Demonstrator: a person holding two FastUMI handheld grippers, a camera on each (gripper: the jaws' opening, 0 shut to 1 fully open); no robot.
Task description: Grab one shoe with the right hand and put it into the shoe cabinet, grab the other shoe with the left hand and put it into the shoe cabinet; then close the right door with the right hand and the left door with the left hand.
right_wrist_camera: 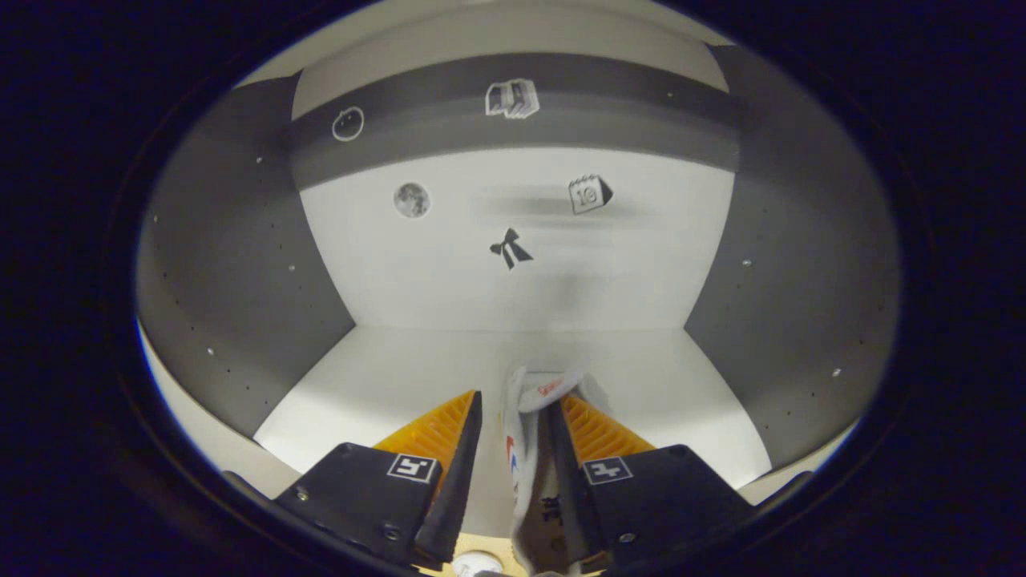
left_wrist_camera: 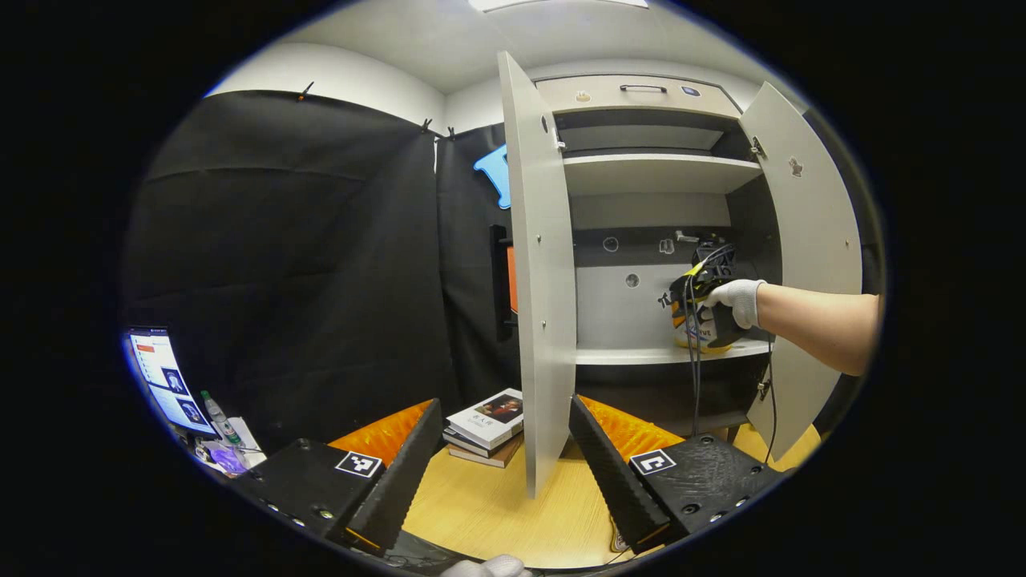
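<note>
Left gripper view: the left hand-held gripper [left_wrist_camera: 505, 449] hangs with its fingers spread wide, nothing between them, over the table [left_wrist_camera: 489, 513] near some books [left_wrist_camera: 489, 421]. Ahead, the cabinet [left_wrist_camera: 657, 172] has both doors swung out. A gloved hand [left_wrist_camera: 737, 300] has the right hand-held gripper [left_wrist_camera: 709, 276] reached in over the middle shelf [left_wrist_camera: 625, 354], shoe [left_wrist_camera: 693, 328] at that shelf.

Right gripper view: the right one sits deep inside the cabinet, fingers a bit apart with the shoe [right_wrist_camera: 525, 437] between them. The right finger touches it; can't tell if the left one does.
</note>
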